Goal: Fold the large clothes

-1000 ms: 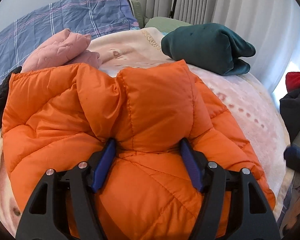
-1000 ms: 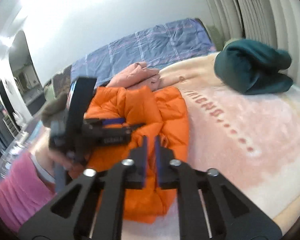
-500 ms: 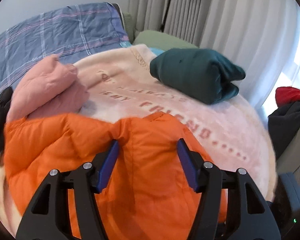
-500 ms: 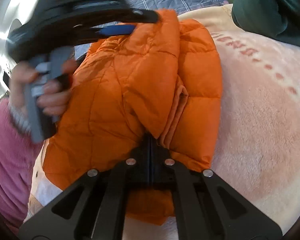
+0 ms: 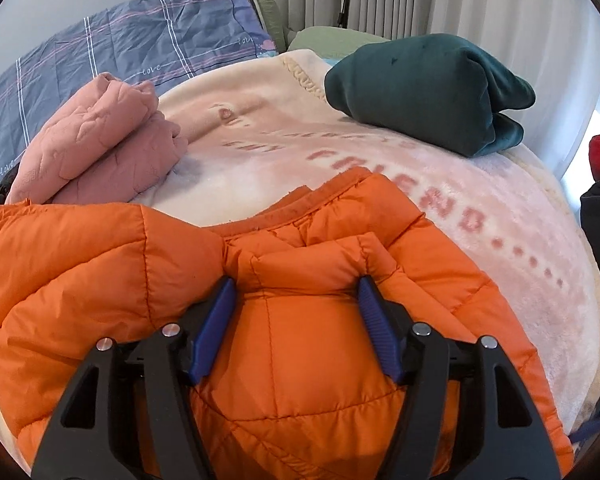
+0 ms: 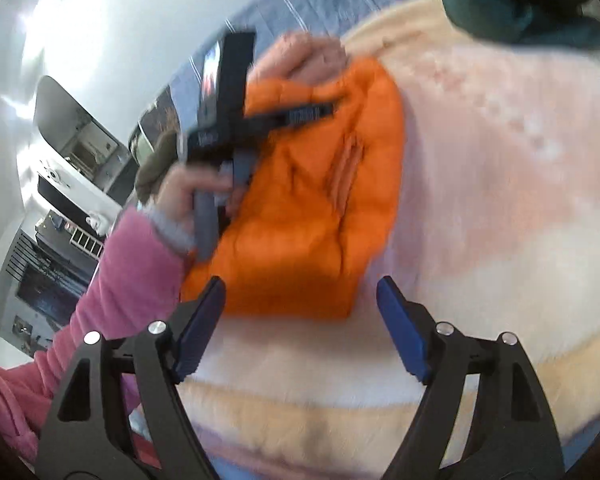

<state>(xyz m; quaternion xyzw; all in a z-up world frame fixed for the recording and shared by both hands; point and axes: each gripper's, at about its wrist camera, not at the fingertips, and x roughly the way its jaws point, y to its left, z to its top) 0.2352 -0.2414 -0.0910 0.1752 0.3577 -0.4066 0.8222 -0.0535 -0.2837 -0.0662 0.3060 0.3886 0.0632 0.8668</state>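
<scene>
Counting from the orange puffer jacket [image 5: 292, 320] outward: one jacket, two grippers, two other folded garments, one blanket, one duvet. The jacket lies on the pale pink blanket [image 5: 480, 216], at its near edge, bunched into a thick fold.

Left gripper [image 5: 296, 308] sits right on the jacket, its blue pads pressing a puffy fold from both sides, so it's clamped on the jacket, jaws easing a touch wider.

Right gripper [image 6: 300, 320] is just off the jacket's near edge, jaws opening wide, nothing between them but blanket and a corner of orange that neither pad touches. Let go, basically.

Beyond the jacket to the left, one folded dusty-pink garment [image 5: 96, 148]. Farther off to the right, one folded dark green garment [image 5: 428, 92]. Behind both, a blue checked duvet [image 5: 112, 48], then curtains [image 5: 440, 0].

The left wrist view gives the crisp look at the stitching and the red lettering on the blanket. Only the right wrist view shows the person: a pink sleeve [image 6: 132, 272] and the hand [image 6: 188, 196] holding the left gripper's handle above the jacket. That view is pretty blurred, though.
</scene>
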